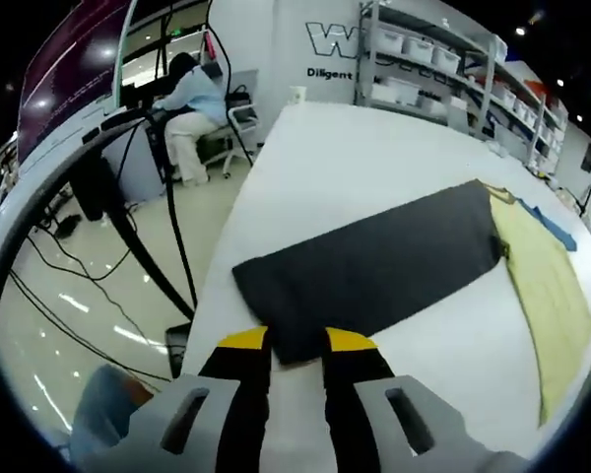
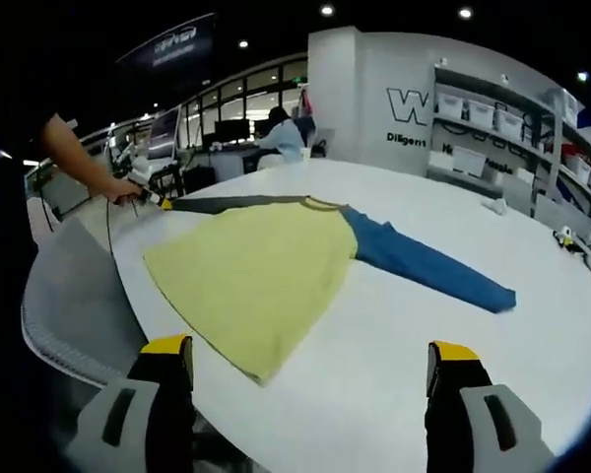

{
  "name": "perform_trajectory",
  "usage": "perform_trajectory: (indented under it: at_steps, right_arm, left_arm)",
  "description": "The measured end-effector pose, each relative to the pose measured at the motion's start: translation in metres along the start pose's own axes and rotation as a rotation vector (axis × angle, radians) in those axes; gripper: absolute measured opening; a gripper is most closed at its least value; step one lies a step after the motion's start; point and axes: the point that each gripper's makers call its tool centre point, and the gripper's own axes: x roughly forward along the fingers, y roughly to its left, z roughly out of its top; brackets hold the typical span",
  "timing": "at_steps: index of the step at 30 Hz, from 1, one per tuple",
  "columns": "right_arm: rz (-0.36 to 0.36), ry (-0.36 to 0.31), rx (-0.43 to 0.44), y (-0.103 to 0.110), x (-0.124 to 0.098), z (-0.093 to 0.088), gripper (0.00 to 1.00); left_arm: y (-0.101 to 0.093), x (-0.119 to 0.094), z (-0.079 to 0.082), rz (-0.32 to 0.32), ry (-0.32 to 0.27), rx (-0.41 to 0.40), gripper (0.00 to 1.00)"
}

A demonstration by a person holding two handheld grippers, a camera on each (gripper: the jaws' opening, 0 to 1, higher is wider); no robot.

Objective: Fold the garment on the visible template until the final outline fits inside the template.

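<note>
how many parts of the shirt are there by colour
yellow body: 1
dark grey sleeve: 1
blue sleeve: 1
total: 3 colour parts on 1 shirt, lying flat on the white table

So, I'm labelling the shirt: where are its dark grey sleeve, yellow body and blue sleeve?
dark grey sleeve (image 1: 374, 266), left gripper view, mid-sleeve.
yellow body (image 2: 261, 271), right gripper view, centre panel.
blue sleeve (image 2: 428, 266), right gripper view, mid-sleeve.

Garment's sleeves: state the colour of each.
One sleeve is blue, the other sleeve dark grey; the body is yellow. Right gripper view shows it best.
</note>
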Motion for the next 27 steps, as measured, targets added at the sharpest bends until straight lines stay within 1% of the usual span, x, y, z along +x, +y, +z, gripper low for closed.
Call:
perform_trajectory:
  at_steps: [2,3,5,6,9,11,13,14,15,18,19,20,21,22,24,25,27]
  right_arm:
    - [-0.006,0.001,0.004,0.001,-0.001,-0.002,0.96]
    - [-0.008,0.001,0.004,0.001,-0.002,-0.003,0.96]
    - [-0.01,0.002,0.014,0.001,-0.003,-0.005,0.96]
    - [-0.011,0.005,0.016,0.002,-0.004,-0.007,0.96]
    - [-0.015,0.004,0.022,0.003,-0.006,-0.008,0.95]
    - [-0.02,0.006,0.029,0.002,-0.006,-0.011,0.95]
    - [-0.024,0.009,0.031,0.001,-0.006,-0.013,0.94]
    - [-0.025,0.012,0.032,0.001,-0.006,-0.013,0.95]
    - [-0.026,0.008,0.032,0.001,-0.006,-0.013,0.95]
    - [-0.025,0.002,0.039,0.002,-0.006,-0.011,0.96]
    - [-0.024,-0.001,0.037,0.002,-0.006,-0.011,0.96]
    - [-0.023,-0.002,0.033,0.002,-0.006,-0.01,0.96]
    - [-0.022,-0.005,0.034,0.001,-0.006,-0.01,0.96]
    - [-0.021,-0.008,0.037,0.001,-0.005,-0.009,0.96]
    - [-0.023,-0.009,0.039,0.001,-0.005,-0.008,0.97]
    - [-0.023,-0.01,0.039,0.001,-0.005,-0.008,0.97]
    - [-0.023,-0.014,0.04,0.001,-0.005,-0.008,0.96]
  left_arm:
    - [0.002,0.001,0.002,0.001,0.01,0.004,0.02]
    - [0.002,0.001,0.002,-0.002,0.016,0.002,0.01]
    - [0.002,0.003,0.003,-0.014,0.053,-0.075,0.01]
    - [0.003,0.003,0.004,-0.017,0.062,-0.087,0.01]
    - [0.0,0.001,0.02,-0.026,0.006,-0.057,0.0]
    - [-0.006,0.001,0.031,-0.048,-0.011,-0.064,0.0]
    - [-0.013,0.001,0.044,-0.073,-0.041,-0.069,0.0]
    - [-0.019,0.0,0.056,-0.095,-0.071,-0.07,0.0]
    - [-0.024,0.0,0.062,-0.115,-0.087,-0.079,0.0]
    - [-0.036,-0.001,0.082,-0.145,-0.117,-0.065,0.0]
    - [-0.044,-0.002,0.09,-0.162,-0.131,-0.097,0.0]
    - [-0.05,-0.002,0.098,-0.176,-0.141,-0.157,0.0]
    - [-0.059,-0.004,0.11,-0.203,-0.17,-0.197,0.0]
    - [-0.065,-0.006,0.12,-0.22,-0.195,-0.193,0.0]
    - [-0.079,-0.007,0.129,-0.237,-0.201,-0.124,0.0]
    - [-0.091,-0.008,0.134,-0.258,-0.202,-0.1,0.0]
    - [-0.106,-0.01,0.146,-0.292,-0.223,-0.111,0.0]
